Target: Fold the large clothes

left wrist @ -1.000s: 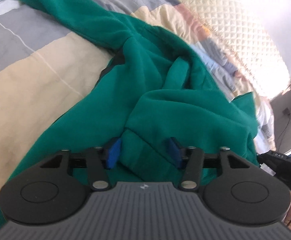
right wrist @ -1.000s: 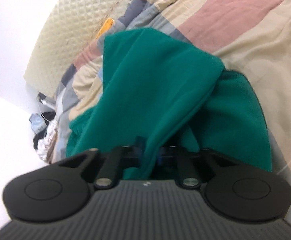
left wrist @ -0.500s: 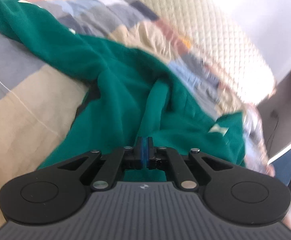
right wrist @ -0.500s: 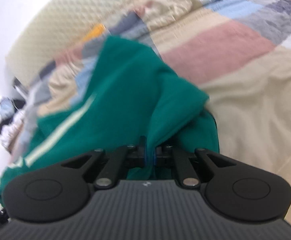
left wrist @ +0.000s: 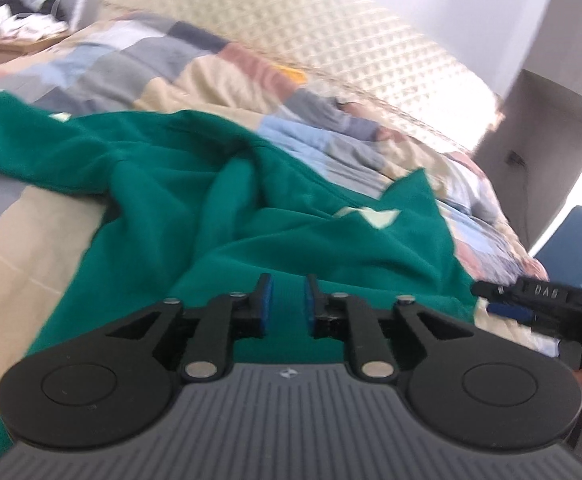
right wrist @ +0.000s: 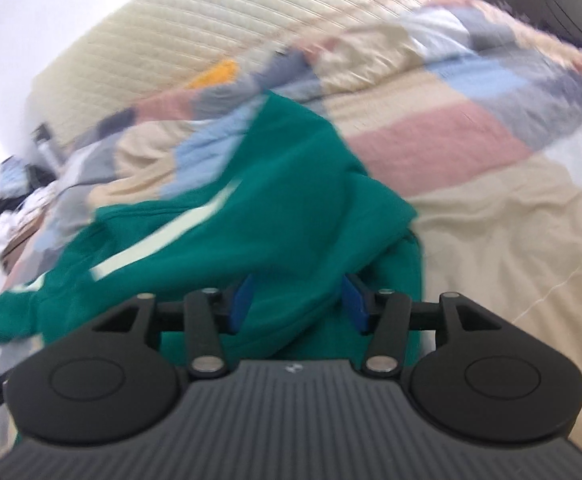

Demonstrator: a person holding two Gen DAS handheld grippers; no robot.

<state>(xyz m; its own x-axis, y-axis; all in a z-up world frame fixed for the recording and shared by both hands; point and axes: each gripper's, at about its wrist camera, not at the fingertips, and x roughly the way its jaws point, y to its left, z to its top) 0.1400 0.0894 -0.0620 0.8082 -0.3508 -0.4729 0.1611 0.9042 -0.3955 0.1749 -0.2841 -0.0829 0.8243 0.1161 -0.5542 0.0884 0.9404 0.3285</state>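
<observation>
Green fleece, left wrist view: the large green fleece garment [left wrist: 275, 216] lies rumpled across the patchwork quilt of beige, grey, blue and pink squares [left wrist: 31, 248], one limb trailing off to the far left, a pale patch showing on a raised corner.
Left gripper [left wrist: 287, 308]: its blue-padded jaws are opening, a narrow gap between them; green cloth shows in the gap, but the pads do not look pressed on it.
Risk here: the fabric just let go may slump into the bunched ridge ahead, so the fold line would come out crooked.
Edge of view: the other black tool [left wrist: 547, 308] sits at the far right, close by; the two could bump if both reach inward.

Green fleece, right wrist view: the same garment [right wrist: 275, 216] is heaped, a pale stripe running across it, one flap draped over the lower layer near the quilt [right wrist: 511, 216].
Right gripper [right wrist: 297, 300]: jaws opening, spread fairly wide, with a fold of cloth between them that appears loose.
Risk here: the thick flap could snag on a pad while the tool draws off, dragging the layer askew.
Blur: both views smear, so exact contact is uncertain.
</observation>
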